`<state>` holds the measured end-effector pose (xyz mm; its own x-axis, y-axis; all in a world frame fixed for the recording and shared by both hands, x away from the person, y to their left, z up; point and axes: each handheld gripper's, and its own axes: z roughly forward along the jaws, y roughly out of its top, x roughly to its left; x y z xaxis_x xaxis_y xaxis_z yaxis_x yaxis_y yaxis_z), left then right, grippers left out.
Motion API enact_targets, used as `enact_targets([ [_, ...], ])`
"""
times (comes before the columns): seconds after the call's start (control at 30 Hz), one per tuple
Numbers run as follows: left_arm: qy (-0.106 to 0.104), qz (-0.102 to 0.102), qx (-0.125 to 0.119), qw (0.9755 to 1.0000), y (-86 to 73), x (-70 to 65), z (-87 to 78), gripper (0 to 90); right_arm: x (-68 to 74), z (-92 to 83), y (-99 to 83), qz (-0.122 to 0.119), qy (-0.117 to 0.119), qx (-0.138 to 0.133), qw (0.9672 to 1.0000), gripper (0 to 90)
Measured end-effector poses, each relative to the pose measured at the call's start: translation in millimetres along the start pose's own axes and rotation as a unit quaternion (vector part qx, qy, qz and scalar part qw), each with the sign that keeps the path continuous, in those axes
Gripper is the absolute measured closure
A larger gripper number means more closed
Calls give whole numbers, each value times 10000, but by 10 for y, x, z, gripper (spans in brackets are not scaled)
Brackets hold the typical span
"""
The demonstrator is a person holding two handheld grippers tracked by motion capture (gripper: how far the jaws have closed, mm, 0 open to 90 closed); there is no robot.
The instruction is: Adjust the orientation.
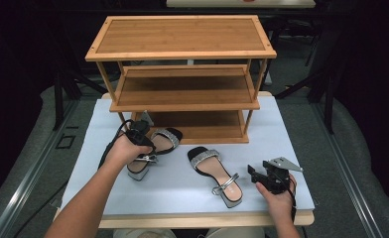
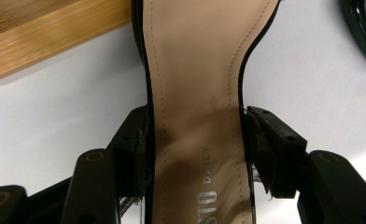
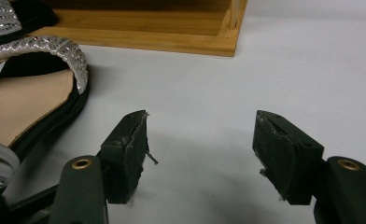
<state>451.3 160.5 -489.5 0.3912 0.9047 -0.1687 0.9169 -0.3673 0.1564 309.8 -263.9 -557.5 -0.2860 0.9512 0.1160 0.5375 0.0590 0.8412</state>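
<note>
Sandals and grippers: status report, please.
Left gripper shut on left sandal at its waist. Right gripper open, nothing between jaws, beside right sandal. Rack ahead, path clear.

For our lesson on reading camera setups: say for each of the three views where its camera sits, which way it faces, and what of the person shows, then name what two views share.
High view: above the person's side, facing forward and down on the table and wooden rack; both forearms, left gripper, right gripper.
Left gripper view: rides the left gripper, looking along the left sandal clamped between its jaws.
Right gripper view: rides the right gripper, jaws open over bare table, facing the rack's base.
Shared: high and right gripper views both show the right sandal.
</note>
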Motion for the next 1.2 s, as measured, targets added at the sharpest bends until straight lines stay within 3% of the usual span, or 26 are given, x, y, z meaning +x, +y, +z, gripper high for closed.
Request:
enact_targets([
  [0.2,101,77,108,9999,-21,-35,101,428,-21,-4,-4,12,34,-90,10000,349],
  [0.27,114,238,53,9996,-52,-23,111,404,-31,-9,-3,37,35,-91,9999,350],
  [0.4,-102,317,-232,9992,-102,6,-54,349,-24,-7,-2,11,50,-40,10000,349],
  [0.5,-220,470,-461,9976,-197,35,-288,345,-15,-5,-4,8,49,-39,10000,349],
  [0.67,-226,807,-1159,9897,-487,149,-694,355,-21,-6,-7,75,47,10,10000,349],
  [0.73,-266,936,-1298,9868,-646,212,-775,375,-17,-12,-6,68,34,-6,10000,349],
  [0.77,-257,941,-1309,9866,-731,232,-788,381,-19,-15,-6,75,91,-14,9999,349],
  [0.87,-275,1120,-1310,9847,-958,305,-744,382,-12,-12,-3,74,41,-18,10000,349],
  [0.97,-106,1131,-1323,9847,-1089,371,-681,385,-5,-8,-4,79,2,-3,10000,349],
  [1.03,-227,1137,-1262,9852,-1153,418,-603,389,5,-6,-3,71,24,-50,10000,349],
  [1.13,-374,1235,-1217,9841,-1227,447,-449,397,14,-11,-1,57,-3,-23,10000,349],
  [1.2,-343,1349,-1183,9832,-1259,446,-325,397,14,1,-8,61,28,-37,10000,348],
])
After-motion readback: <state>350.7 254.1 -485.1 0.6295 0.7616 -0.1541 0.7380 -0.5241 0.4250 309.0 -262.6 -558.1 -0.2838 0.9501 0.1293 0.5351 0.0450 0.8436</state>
